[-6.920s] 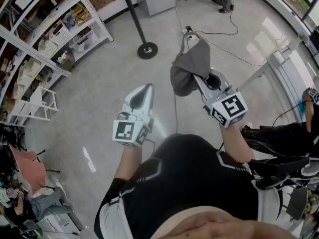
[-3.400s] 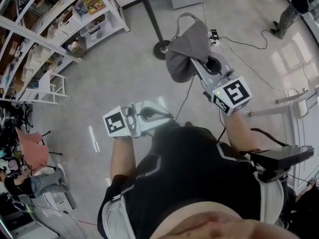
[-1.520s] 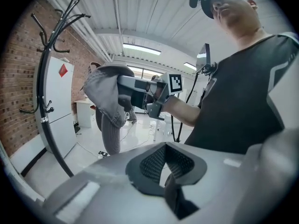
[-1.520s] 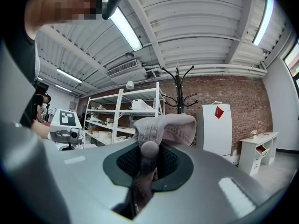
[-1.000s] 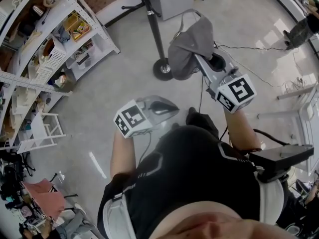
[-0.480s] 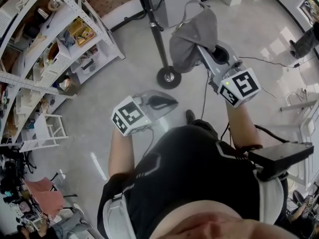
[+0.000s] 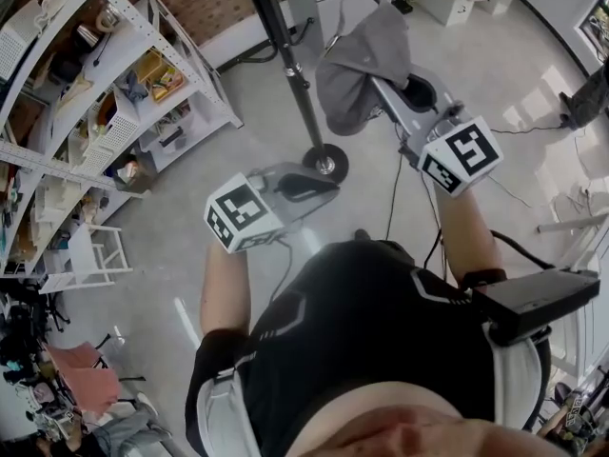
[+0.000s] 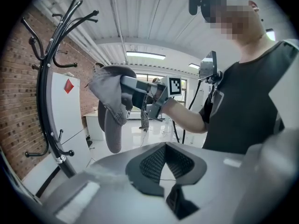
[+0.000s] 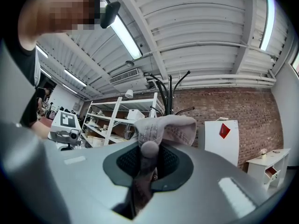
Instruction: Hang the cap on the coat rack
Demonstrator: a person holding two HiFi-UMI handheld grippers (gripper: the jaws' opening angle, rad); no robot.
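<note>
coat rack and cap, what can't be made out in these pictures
Head view: upper hooks of the coat rack, cut off by the top edge.
Left gripper view: the rack's base, hidden behind the left gripper body.
Right gripper view: the rack's pole below its hooks, hidden behind the cap; most of the cap, hidden behind the right gripper body.

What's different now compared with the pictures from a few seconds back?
The person has walked up to the coat rack: its pole and base, once far ahead, now stand just beyond the grippers. The left gripper swung across to point sideways. Unchanged: the right gripper still clamps the gray cap; the left one holds nothing.
</note>
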